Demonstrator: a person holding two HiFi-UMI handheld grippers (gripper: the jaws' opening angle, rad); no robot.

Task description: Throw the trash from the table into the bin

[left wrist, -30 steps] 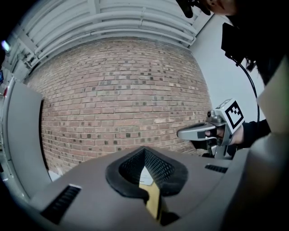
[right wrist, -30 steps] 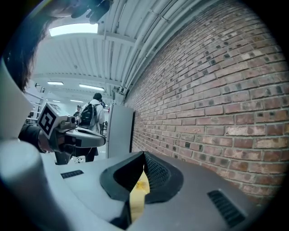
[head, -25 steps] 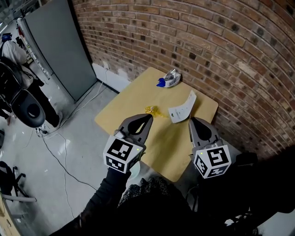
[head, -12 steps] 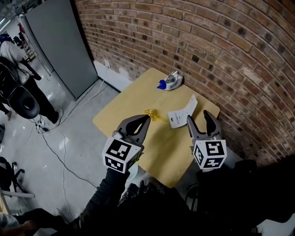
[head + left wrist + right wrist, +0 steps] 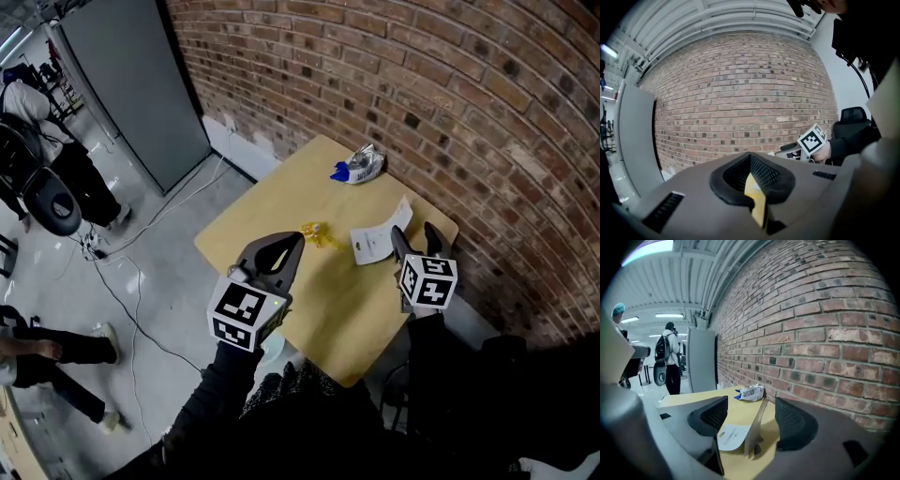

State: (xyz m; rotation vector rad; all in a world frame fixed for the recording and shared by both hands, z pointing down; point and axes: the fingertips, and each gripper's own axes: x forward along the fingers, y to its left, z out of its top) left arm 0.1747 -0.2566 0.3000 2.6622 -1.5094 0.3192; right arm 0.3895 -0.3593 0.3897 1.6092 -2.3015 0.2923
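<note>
Trash: folded paper [image 5: 379, 240] at the far right of the table [image 5: 272, 202], beside the wall [image 5: 450, 112].
My right gripper [image 5: 415, 240] has just spread wide, straddling it untouched, ready to pinch; left gripper [image 5: 286, 248] closed, idle.

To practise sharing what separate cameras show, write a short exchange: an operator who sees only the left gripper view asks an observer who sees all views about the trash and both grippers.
Operator: What trash lies on the table?
Observer: A white paper slip, a small yellow wrapper and a crumpled silver-and-blue wrapper by the brick wall.
Operator: What is the right gripper at?
Observer: Its jaws have just been opening; the paper slip's upright fold stands between them, untouched.
Operator: And my left gripper?
Observer: Shut, its tips just short of the yellow wrapper in the head view.
</note>
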